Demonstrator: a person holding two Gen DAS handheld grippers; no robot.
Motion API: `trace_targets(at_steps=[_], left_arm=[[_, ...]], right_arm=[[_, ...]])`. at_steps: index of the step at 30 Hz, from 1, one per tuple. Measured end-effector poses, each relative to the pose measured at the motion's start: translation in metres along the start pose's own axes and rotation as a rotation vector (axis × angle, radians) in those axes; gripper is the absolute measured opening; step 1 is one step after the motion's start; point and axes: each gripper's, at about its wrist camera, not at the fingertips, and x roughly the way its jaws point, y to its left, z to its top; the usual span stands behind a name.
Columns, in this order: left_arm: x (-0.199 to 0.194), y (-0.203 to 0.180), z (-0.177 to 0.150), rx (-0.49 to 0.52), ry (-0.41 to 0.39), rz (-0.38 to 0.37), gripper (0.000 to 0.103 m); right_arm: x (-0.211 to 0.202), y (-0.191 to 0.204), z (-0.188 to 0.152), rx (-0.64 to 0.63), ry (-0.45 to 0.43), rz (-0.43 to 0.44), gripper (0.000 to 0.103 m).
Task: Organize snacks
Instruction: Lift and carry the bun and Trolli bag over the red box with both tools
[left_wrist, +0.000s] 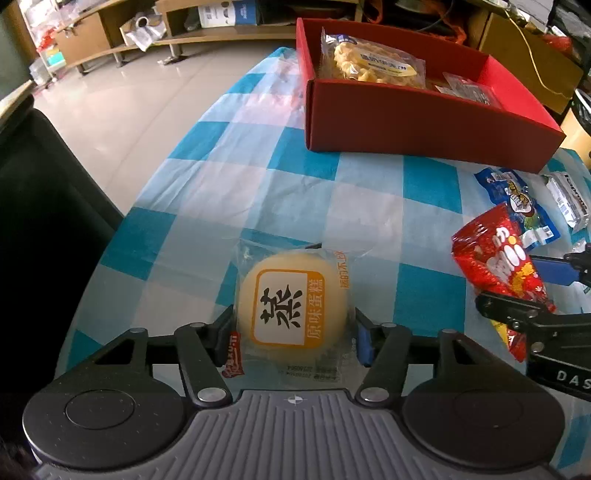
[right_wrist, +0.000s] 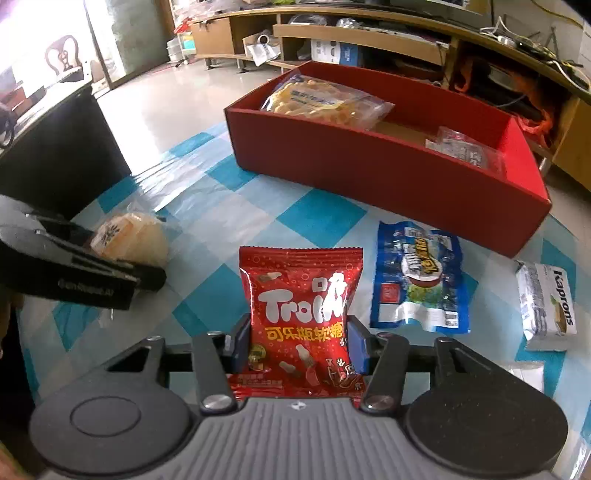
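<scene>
left tool (left_wrist: 293, 328) grips steamed cake (left_wrist: 293, 306) | right tool (right_wrist: 298, 343) grips gummy bag (right_wrist: 301, 310)

The left hand-held gripper (left_wrist: 293, 325) is showing a ribbed grey body with a small cross mark, two round black housings, black linkage arms with silver screws, and blue fingers (left_wrist: 364, 341). The right hand-held gripper (right_wrist: 299, 341) is wearing the same grey ribbing, black discs, silver screws and blue fingers (right_wrist: 356, 345); white lettering is running along each one's black side.

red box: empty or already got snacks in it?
Partly filled. The red box holds a bag of yellow snacks and a clear packet.
</scene>
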Motion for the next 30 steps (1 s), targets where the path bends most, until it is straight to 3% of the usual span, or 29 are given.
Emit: trace_targets(at_steps=[6,18,30], left_arm=[[-0.004,-0.007,0.001,-0.005,0.002,-0.029,0.065],[-0.038,-0.031,0.020,0.032,-0.096,-0.132,0.065],[-0.049,-0.063,0.079,0.074,-0.215,-0.150,0.065]], right_arm=[[-0.014,-0.010,0.003,0.036,-0.037,0.008,0.051],[-0.038,-0.032,0.018,0.102,-0.111,0.002,0.051],[-0.059,-0.073,0.051,0.206,-0.232,-0.050,0.051]])
